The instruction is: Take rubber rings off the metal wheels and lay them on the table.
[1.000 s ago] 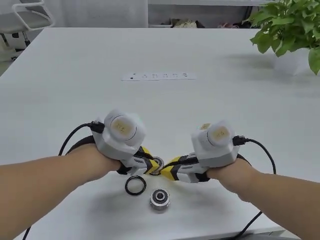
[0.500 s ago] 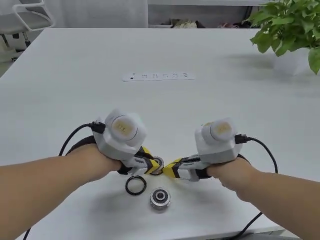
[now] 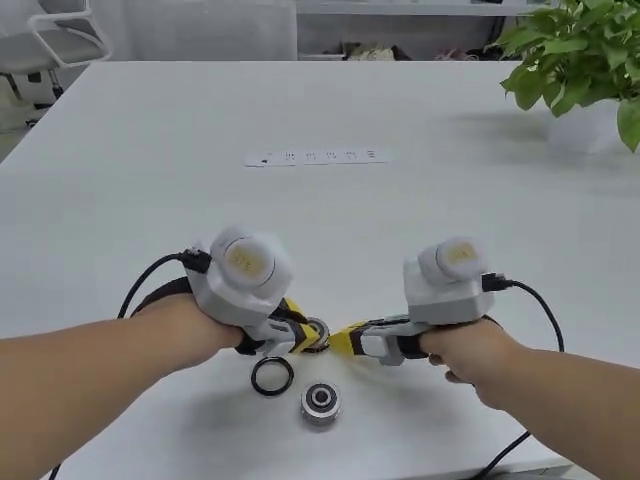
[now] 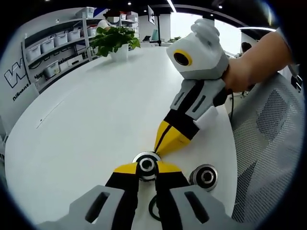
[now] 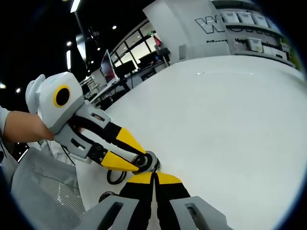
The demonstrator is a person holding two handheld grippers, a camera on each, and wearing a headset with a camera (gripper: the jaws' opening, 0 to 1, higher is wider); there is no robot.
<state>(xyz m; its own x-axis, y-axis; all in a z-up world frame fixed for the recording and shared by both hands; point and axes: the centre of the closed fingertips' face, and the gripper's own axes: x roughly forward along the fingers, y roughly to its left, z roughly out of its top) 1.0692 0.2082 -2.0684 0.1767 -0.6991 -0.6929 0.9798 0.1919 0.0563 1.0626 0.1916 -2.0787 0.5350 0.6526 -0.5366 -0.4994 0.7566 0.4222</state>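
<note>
Nearest the person, a bare silver metal wheel (image 3: 320,398) and a loose black rubber ring (image 3: 271,376) lie side by side on the white table (image 3: 150,180). Just beyond, both grippers are held low with their tips turned inward. The left gripper (image 4: 146,168) clamps a second metal wheel (image 4: 146,164). The right gripper (image 5: 154,176), jaws pressed together, has its tip at that wheel's rim. Farther off lie a white power strip (image 3: 317,156) and a potted green plant (image 3: 575,50).

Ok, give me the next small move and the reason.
Probably ease the right gripper forward to catch the rim of the wheel clamped in the left gripper: its shut fingers sit just short of it, and one ring lies on the table.
</note>
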